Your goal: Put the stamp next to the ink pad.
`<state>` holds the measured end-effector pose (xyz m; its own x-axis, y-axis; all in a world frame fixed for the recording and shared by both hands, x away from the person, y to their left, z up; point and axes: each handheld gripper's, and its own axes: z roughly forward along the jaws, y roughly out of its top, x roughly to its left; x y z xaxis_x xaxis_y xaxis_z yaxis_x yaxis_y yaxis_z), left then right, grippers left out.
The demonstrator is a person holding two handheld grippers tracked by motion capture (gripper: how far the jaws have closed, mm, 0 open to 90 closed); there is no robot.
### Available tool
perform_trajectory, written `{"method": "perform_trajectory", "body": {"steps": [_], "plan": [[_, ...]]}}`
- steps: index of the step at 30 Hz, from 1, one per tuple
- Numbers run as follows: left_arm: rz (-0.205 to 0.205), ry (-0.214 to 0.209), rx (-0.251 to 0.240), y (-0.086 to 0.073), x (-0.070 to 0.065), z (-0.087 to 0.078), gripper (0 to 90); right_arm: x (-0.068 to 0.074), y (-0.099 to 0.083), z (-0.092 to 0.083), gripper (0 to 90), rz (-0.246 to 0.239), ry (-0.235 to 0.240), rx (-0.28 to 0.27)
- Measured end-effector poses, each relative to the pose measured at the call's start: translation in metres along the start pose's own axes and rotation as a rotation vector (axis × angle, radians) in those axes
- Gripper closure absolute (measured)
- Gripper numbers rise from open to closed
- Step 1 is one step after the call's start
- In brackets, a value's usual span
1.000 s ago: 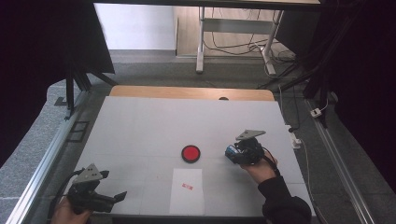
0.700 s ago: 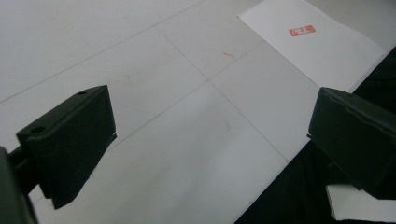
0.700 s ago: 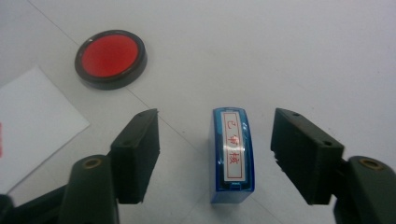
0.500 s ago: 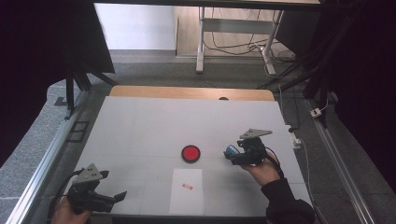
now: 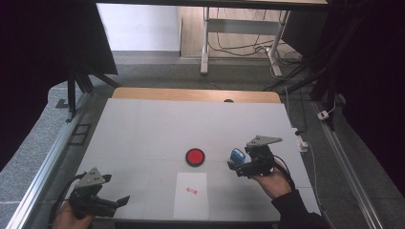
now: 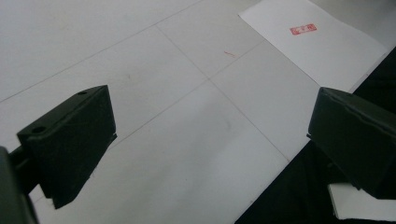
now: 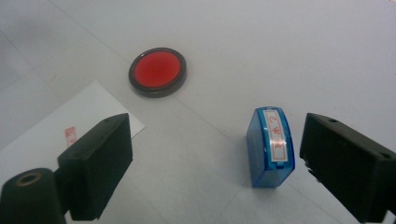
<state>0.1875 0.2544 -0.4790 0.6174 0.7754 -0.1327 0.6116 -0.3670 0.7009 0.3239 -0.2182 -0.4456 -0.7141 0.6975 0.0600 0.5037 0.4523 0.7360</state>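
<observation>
The right gripper (image 7: 215,158) is shown with jaws just opened wide; the blue stamp (image 7: 271,147) is released, standing on the desk (image 5: 143,129) right of the ink pad (image 5: 195,156). Stamping appears finished.

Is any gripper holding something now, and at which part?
Nothing is held. The right gripper has just opened around the blue stamp; the left gripper is open.
</observation>
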Motion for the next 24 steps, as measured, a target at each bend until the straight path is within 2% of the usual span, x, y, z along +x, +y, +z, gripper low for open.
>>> {"method": "perform_trajectory", "body": {"steps": [6,16,24], "plan": [[0.007,0.002,0.004,0.000,0.000,0.000,0.8,0.007,-0.005,-0.011,0.0,0.008,-0.013,-0.010],[0.005,0.001,0.002,0.000,0.000,-0.001,0.8,0.015,-0.017,-0.032,0.0,0.001,-0.065,-0.027],[0.004,0.002,0.001,-0.001,0.000,-0.001,0.7,0.018,-0.034,-0.047,0.0,0.016,-0.077,-0.025]]}}
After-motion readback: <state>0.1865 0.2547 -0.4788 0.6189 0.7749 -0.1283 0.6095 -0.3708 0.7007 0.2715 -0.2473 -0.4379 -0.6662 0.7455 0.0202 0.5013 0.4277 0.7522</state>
